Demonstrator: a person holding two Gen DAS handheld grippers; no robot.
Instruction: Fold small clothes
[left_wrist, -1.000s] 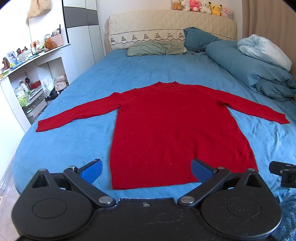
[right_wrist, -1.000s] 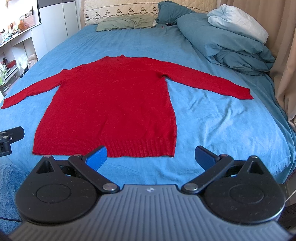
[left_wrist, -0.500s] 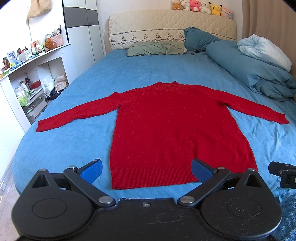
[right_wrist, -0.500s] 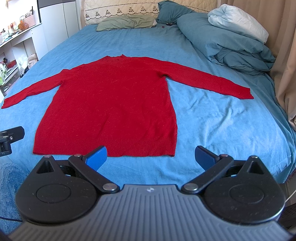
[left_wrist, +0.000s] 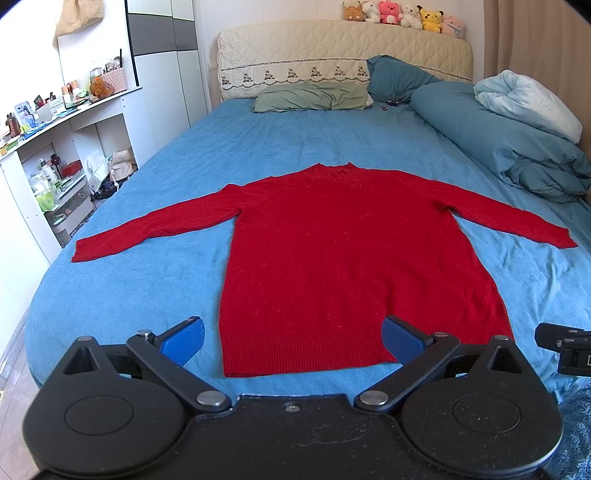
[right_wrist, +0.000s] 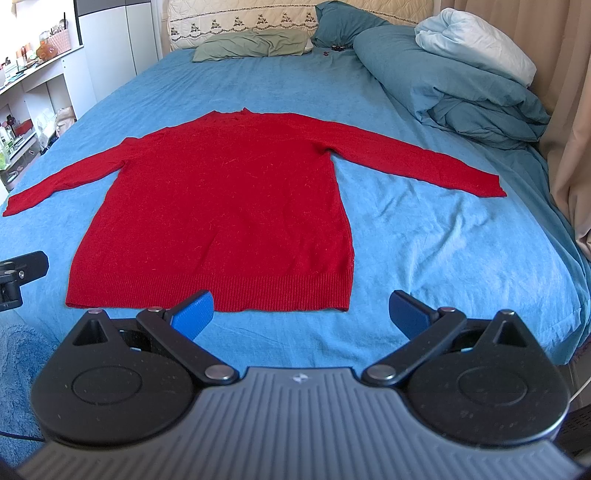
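A red long-sleeved sweater (left_wrist: 343, 251) lies flat on the blue bed, sleeves spread to both sides, hem toward me; it also shows in the right wrist view (right_wrist: 229, 206). My left gripper (left_wrist: 293, 338) is open and empty, hovering just short of the hem's left half. My right gripper (right_wrist: 301, 314) is open and empty, just short of the hem's right corner. Each gripper's edge shows in the other's view.
The blue bedsheet (left_wrist: 129, 291) covers the bed. A rolled teal duvet (left_wrist: 509, 147) lies along the right side. Pillows (left_wrist: 314, 96) sit at the headboard. White shelves (left_wrist: 55, 158) with clutter stand left of the bed. A curtain (right_wrist: 569, 147) hangs at the right.
Both grippers have crept very slightly toward the sweater's hem. The sweater has not moved.
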